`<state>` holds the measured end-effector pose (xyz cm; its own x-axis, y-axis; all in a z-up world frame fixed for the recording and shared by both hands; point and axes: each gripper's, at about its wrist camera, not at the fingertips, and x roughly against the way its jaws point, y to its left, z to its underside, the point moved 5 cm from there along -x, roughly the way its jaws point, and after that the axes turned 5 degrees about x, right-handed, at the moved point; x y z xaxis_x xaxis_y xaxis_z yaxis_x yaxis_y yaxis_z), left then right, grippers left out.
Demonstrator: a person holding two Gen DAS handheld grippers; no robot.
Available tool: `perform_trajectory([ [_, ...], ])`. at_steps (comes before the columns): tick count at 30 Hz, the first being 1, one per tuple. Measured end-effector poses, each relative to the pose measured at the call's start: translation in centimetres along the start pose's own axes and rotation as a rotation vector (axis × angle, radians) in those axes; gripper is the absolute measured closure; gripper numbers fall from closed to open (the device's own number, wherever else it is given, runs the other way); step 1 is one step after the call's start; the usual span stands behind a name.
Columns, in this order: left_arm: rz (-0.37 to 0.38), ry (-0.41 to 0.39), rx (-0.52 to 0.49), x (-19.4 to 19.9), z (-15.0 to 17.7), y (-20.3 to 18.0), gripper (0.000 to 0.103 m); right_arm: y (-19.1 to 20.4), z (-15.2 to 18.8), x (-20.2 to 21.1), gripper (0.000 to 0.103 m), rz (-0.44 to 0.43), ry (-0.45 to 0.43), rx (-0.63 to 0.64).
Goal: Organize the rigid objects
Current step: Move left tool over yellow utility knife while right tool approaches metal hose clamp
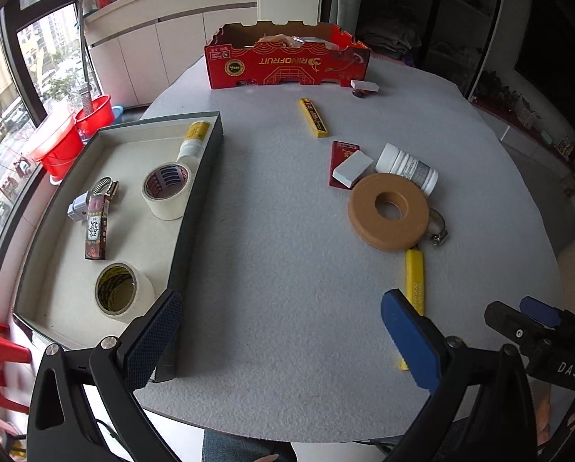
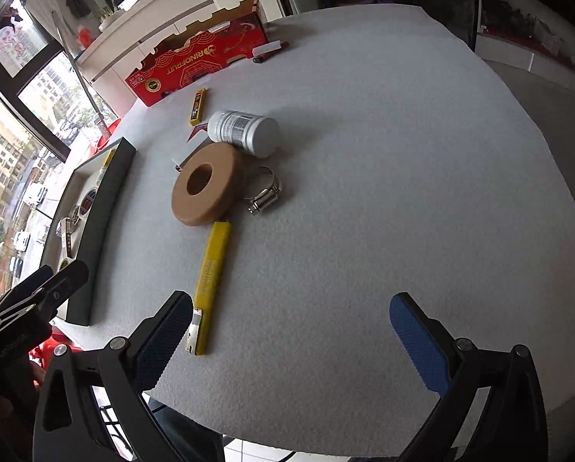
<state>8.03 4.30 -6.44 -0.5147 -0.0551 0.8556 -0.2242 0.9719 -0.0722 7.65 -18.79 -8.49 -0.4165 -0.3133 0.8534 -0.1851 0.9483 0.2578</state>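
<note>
grey felt covered the counter (image 1: 287, 327), and on it we saw the sorting only partly done. our left gripper (image 1: 279, 342) hung spread wide and empty just beside the near corner of the dark-walled tray (image 1: 195, 208), which reads to us as a pause between placements. our right gripper (image 2: 291, 342) was likewise parted and held nothing, hovering low over bare felt with its left pad next to the metal end of the long yellow utility knife (image 2: 210, 285); we judged that knife the likeliest next pick.

the tray already held two tape rolls (image 1: 166, 188), a small glue bottle (image 1: 193, 140), a patterned red stick (image 1: 97, 227) and a grey plug beside a metal clamp, laid apart from one another so each could be gripped again. still loose on the counter lay the tan ring (image 1: 387, 211), the white bottle (image 1: 407, 167) on its side touching it, a hose clamp (image 2: 266, 190) tucked against the ring, a white block on a red card (image 1: 343, 161), and a short yellow case (image 1: 313, 117) nearer the red fruit box (image 1: 287, 63).

the left wrist view gave us the tray's contents in full; the right wrist view showed only its outer wall and a sliver inside. in return it showed the hose clamp whole and the knife's full length, which the left view cut off behind the ring and the gripper finger.
</note>
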Motion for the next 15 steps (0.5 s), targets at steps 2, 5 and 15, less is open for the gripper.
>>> perform_trajectory([
  [2, 0.015, 0.023, -0.037, -0.8, 0.7, -2.0, 0.0, -1.0, 0.7, 0.2, 0.0, 0.012, -0.002, -0.011],
  [5, 0.022, 0.049, -0.105, -2.0, 1.6, -5.0, 0.0, -2.3, 1.6, 0.5, 0.0, 0.028, 0.0, -0.026],
  [15, -0.001, 0.091, -0.156, -6.0, 1.9, -9.3, 0.0, -5.7, 2.6, 1.0, 0.0, 0.041, 0.002, -0.104],
])
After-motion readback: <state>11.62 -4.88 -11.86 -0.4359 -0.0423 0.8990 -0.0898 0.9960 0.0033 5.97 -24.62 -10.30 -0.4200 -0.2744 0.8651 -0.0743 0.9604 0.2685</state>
